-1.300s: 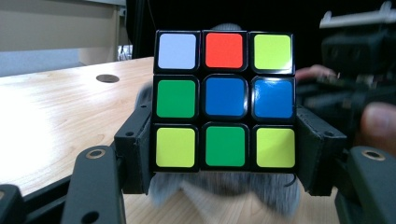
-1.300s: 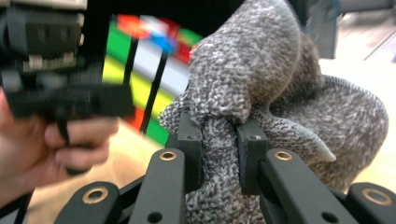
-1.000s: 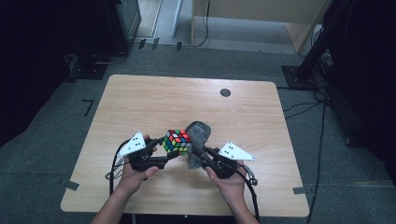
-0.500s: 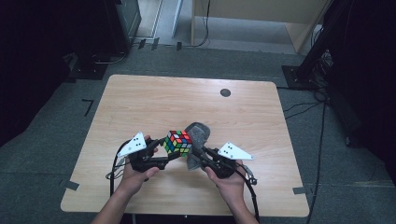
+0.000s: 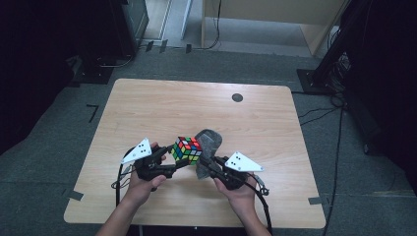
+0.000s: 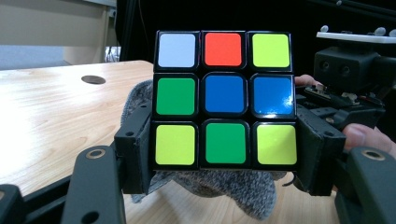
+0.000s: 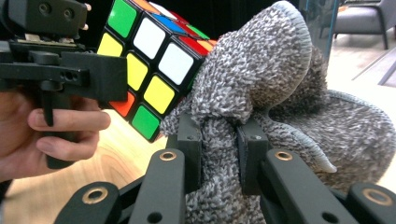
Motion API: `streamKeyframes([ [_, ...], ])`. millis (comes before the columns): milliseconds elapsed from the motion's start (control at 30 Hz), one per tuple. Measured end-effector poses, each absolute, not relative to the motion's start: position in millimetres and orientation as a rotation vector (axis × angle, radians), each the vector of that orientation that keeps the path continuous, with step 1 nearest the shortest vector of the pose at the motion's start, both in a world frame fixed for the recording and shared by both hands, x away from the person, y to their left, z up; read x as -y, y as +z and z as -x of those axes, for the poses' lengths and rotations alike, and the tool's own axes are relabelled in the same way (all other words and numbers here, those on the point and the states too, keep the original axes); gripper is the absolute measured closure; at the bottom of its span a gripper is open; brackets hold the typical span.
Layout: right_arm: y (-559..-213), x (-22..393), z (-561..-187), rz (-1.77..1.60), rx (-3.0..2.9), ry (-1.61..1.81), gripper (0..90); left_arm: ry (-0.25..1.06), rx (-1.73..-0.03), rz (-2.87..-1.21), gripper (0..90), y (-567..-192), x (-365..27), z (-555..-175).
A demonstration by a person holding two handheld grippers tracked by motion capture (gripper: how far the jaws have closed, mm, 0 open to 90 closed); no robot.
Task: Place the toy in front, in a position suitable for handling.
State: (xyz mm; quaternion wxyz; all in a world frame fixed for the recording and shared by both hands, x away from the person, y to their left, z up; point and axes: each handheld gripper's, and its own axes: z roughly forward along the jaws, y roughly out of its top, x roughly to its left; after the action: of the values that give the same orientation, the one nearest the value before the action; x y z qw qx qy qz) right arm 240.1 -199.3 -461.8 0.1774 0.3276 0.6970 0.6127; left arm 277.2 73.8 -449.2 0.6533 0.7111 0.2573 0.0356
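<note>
Together, left fingers clamp the cube; right fingers pinch the cloth.

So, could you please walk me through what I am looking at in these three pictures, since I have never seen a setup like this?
A person sits at a wooden table with a tool in each hand. The high view looks down from above; the other two views come from cameras riding on the tools. The left hand-held gripper clamps a colourful puzzle cube by its sides. The right hand-held gripper pinches a grey knitted cloth, which touches the cube. A small dark round spot sits near the table's far edge.
</note>
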Motion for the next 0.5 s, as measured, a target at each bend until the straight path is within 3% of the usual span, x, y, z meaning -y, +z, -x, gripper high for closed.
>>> streamKeyframes([
  [267, -473.3, 183.8, -242.4, -0.862, -2.183, 1.622, 74.6, 0.087, -0.611, -1.601, 34.4, -448.3, -76.7, -278.7],
  [433, -478.7, 194.8, -252.6, -0.968, -2.176, 1.532, 67.7, 0.088, -0.632, -1.602, 34.4, -448.5, -78.0, -280.2],
  [500, -479.5, 199.2, -255.1, -1.013, -2.155, 1.536, 60.1, 0.093, -0.634, -1.600, 34.4, -448.4, -79.0, -280.9],
])
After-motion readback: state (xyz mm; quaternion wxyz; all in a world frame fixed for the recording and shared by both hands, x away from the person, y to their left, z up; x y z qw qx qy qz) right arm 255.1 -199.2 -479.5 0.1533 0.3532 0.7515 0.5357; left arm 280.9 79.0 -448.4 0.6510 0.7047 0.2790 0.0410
